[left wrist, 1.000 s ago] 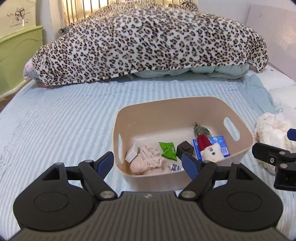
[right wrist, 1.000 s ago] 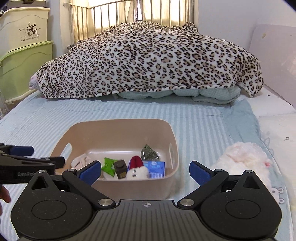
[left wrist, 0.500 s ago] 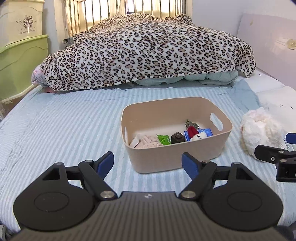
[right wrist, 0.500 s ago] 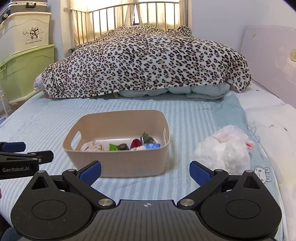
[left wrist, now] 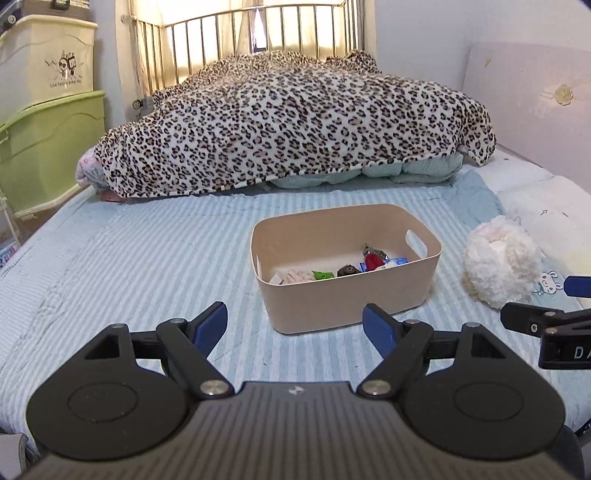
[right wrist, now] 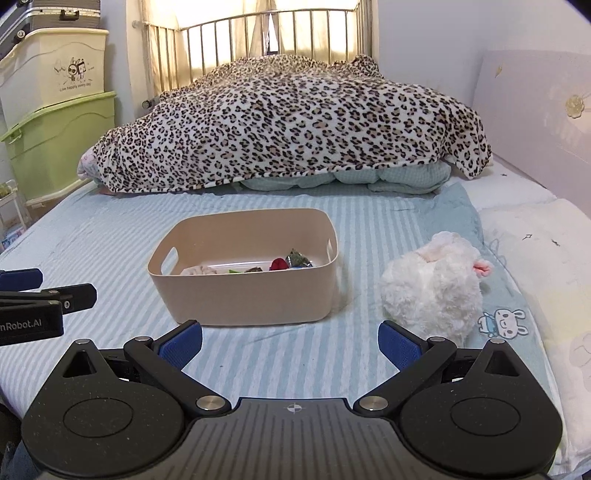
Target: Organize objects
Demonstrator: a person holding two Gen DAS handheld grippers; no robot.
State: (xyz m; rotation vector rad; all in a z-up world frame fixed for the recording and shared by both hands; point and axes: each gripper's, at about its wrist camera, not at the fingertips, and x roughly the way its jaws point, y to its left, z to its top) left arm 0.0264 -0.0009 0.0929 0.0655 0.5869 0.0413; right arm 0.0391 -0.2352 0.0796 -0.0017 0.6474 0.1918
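A beige plastic bin (left wrist: 351,299) (right wrist: 243,295) stands on the striped bed sheet. Inside it lie several small items: a red-capped toy (left wrist: 373,261), a green packet (left wrist: 321,274), a dark cube (left wrist: 348,270), a blue pack and pale cloth. A white plush toy (left wrist: 500,264) (right wrist: 436,284) lies on the sheet right of the bin. My left gripper (left wrist: 295,325) is open and empty, short of the bin's near wall. My right gripper (right wrist: 290,347) is open and empty, in front of the bin and plush.
A leopard-print blanket (left wrist: 295,125) is heaped across the far bed, before a metal headboard (right wrist: 273,33). Green and cream storage boxes (left wrist: 44,122) stand at left. A lilac panel (right wrist: 535,110) lines the right side. White pillows (right wrist: 535,236) lie at right.
Both grippers have pulled back and up from the bin, which now looks smaller and farther. Both stay open and empty. The items in the bin have not moved.
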